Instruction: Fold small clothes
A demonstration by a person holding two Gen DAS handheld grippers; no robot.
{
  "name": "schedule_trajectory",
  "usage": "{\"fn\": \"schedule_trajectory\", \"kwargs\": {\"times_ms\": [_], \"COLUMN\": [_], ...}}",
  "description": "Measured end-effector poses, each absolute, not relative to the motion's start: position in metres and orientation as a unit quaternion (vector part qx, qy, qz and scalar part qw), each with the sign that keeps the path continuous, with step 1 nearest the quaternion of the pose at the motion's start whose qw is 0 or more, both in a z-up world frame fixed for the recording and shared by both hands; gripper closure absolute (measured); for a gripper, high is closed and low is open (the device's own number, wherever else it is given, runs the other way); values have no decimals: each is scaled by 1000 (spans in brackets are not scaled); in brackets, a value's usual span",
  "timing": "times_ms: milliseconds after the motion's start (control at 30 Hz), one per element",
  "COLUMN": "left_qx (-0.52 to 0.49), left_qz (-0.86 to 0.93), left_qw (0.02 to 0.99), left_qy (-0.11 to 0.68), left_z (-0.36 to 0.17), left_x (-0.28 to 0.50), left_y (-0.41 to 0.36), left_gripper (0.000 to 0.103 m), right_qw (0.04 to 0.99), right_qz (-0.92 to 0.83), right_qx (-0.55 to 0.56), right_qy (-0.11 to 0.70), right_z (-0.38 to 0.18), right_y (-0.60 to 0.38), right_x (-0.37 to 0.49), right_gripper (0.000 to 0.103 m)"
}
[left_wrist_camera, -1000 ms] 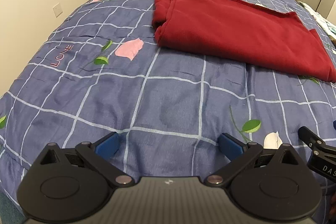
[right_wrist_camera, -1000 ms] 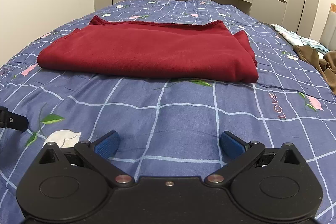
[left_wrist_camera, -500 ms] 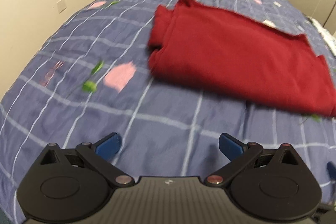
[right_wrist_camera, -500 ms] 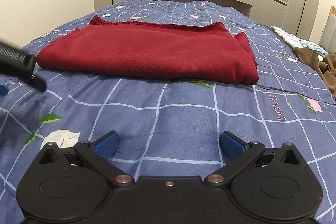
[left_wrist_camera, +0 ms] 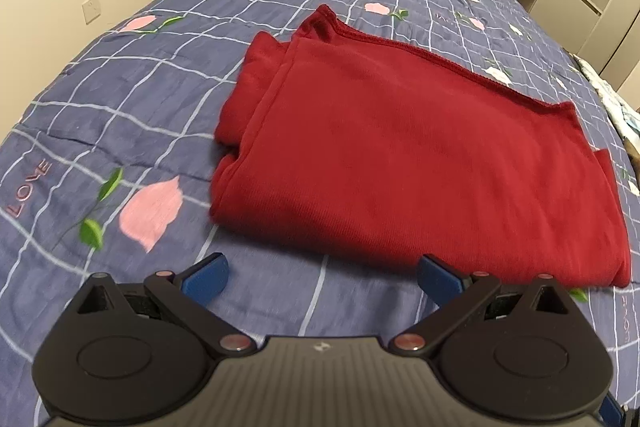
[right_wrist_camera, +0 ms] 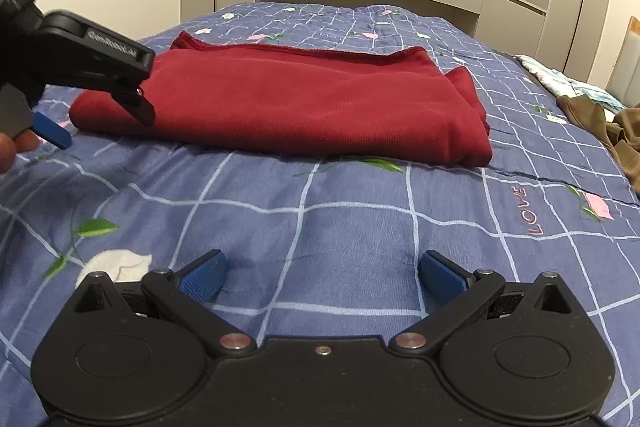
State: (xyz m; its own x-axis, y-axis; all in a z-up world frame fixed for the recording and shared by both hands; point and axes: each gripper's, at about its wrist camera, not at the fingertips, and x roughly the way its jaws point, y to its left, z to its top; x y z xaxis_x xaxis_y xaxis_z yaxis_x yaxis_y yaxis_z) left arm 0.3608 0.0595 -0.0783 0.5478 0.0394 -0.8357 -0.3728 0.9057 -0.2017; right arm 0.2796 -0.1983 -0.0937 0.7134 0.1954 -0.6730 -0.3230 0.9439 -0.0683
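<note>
Left tool (left_wrist_camera: 320,277) wide open, empty, near red garment (left_wrist_camera: 420,163)

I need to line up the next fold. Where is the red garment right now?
The red garment lies folded flat mid-bed on the blue checked quilt, just beyond the open left hand-held gripper; in the right wrist view it is centre-left, brown clothes far right.

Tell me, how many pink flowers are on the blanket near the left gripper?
1 close by: a big pink flower left of the red cloth. Smaller pink ones dot the bedspread farther off; the cloth may hide more.
</note>
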Motion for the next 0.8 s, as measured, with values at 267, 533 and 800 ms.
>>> {"fn": "schedule_trajectory", "kwargs": {"times_ms": [267,533,800], "left_qx": [-192,-237,-269], "left_qz": [120,128,120], "left_qw": [861,860,869], "left_qy": [455,433,397], "left_z": [-83,-85,-94], "left_x": [374,382,372], "left_y": [70,94,115], "left_gripper": [0,0,0], "right_qw": [943,952,942], "right_qz": [155,151,185], "right_qx": [-96,-129,-153], "right_qy": [279,235,235], "right_z": [-66,-69,-85], "right_y": [-199,-176,-148], "right_x": [313,398,436], "right_gripper": [0,0,1]}}
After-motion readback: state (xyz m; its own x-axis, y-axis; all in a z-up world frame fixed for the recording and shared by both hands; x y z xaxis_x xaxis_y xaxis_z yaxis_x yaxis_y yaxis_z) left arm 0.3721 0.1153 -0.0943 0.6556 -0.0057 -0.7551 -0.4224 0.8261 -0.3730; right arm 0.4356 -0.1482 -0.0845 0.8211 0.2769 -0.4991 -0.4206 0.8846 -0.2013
